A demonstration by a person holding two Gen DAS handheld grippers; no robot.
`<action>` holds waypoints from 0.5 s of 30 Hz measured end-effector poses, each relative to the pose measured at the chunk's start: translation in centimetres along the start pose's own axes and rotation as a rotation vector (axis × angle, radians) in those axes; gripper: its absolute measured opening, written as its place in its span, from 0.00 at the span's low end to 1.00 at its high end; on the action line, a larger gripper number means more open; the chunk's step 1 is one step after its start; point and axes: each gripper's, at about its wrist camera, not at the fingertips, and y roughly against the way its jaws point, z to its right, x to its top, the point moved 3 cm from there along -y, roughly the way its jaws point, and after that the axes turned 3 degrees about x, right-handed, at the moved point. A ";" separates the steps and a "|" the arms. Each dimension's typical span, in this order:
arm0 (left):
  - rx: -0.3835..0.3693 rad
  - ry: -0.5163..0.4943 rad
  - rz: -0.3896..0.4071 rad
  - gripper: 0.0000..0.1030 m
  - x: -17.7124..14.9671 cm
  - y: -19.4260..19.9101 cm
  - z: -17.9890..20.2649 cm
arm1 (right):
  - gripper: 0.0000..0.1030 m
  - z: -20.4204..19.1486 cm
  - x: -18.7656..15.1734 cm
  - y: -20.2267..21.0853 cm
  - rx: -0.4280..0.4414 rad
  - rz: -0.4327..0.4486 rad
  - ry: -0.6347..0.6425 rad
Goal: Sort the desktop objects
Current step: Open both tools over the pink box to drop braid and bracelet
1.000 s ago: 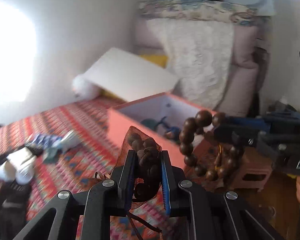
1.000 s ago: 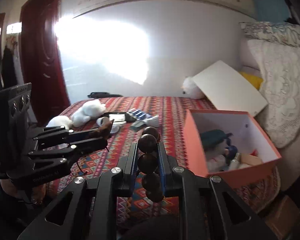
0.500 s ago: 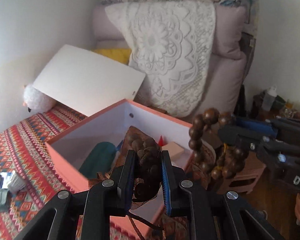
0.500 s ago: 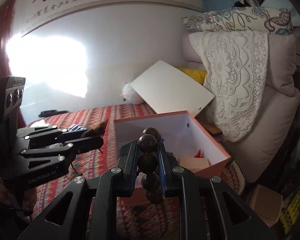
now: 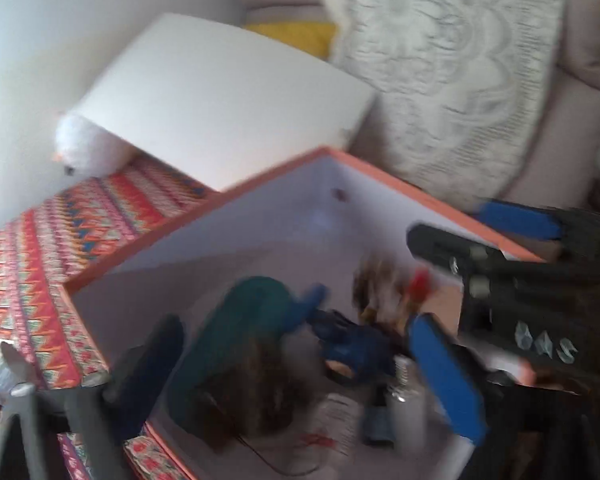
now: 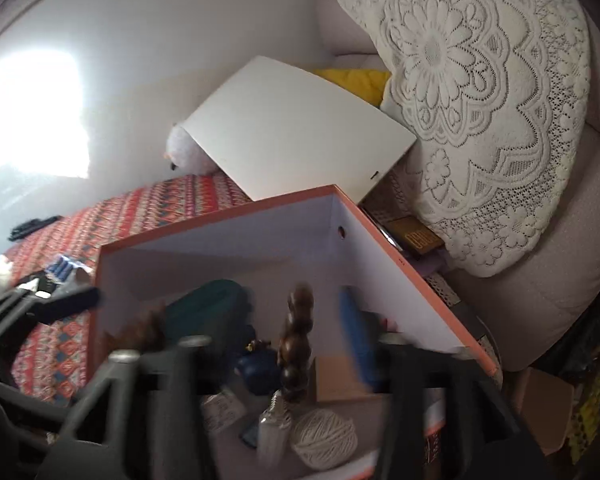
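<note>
Both grippers hang over the open orange box (image 5: pixel 188 216) (image 6: pixel 220 216). My left gripper (image 5: pixel 292 344) has its jaws opening wide. The brown mesh pouch (image 5: pixel 256 392) is a blur between the fingers (image 5: pixel 444 372), free of the pads and low in the box. My right gripper (image 6: pixel 288 312) is opening as well. The dark wooden bead string (image 6: pixel 296 344) stands blurred in the gap, with neither pad on it. In the left wrist view the right gripper (image 5: pixel 452 220) reaches in from the right, above the blurred beads (image 5: pixel 376 280). The right wrist view has the left gripper (image 6: pixel 72 292) at the left.
The box holds a teal object (image 6: pixel 208 308), a blue item (image 6: pixel 260 368), a small bottle (image 6: pixel 274 420), a cardboard block (image 6: pixel 340 380) and a yarn ball (image 6: pixel 324 436). A white lid (image 6: pixel 296 136) leans behind it, beside a lace cushion (image 6: pixel 480 100). Patterned cloth (image 6: pixel 140 216) spreads to the left.
Both grippers have swung across to above the box and dipped toward it. Each was shut on its object and now has jaws apart, and the pouch and beads have come loose.
</note>
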 end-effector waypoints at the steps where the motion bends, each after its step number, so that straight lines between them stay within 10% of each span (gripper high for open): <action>1: 0.020 -0.007 -0.004 0.96 -0.1 -0.3 0.0 | 0.82 0.0 -0.1 -0.6 -0.014 0.003 -0.006; 15: -0.007 0.014 -0.015 0.96 -2.5 4.9 -1.6 | 0.84 -1.5 -2.1 2.6 -0.041 -0.011 -0.054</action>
